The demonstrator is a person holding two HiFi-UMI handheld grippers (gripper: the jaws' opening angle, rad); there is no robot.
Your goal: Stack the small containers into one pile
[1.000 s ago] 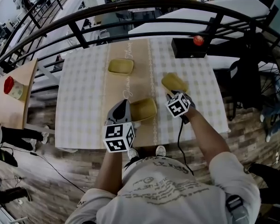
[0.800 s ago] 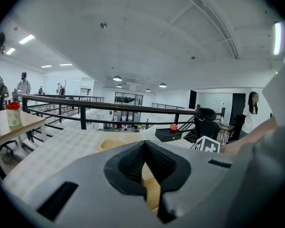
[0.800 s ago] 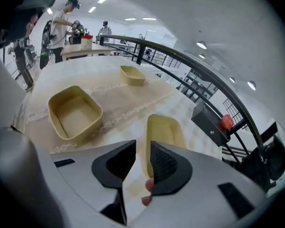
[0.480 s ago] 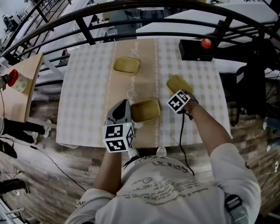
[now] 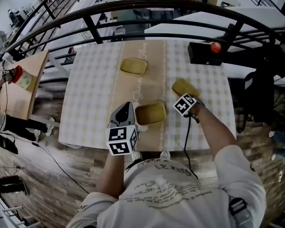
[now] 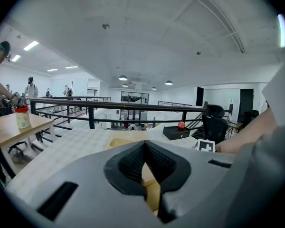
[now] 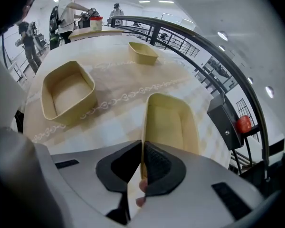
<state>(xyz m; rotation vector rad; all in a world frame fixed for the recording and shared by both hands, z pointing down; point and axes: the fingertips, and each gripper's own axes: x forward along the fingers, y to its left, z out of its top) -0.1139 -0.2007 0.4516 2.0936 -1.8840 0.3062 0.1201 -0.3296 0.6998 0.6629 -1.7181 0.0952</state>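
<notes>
Closing on the near wall of the container at 3 o'clock, the right gripper pinches it, while the left gripper keeps its jaws together.

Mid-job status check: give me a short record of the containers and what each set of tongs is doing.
containers: three, all apart, none stacked yet
far container: stands alone, untouched
centre container: its wall on the person's left side is clamped in the left tongs
right container: near wall sits between the right tongs, which are closing on it
next step, likely: lift the right container toward the centre one
</notes>
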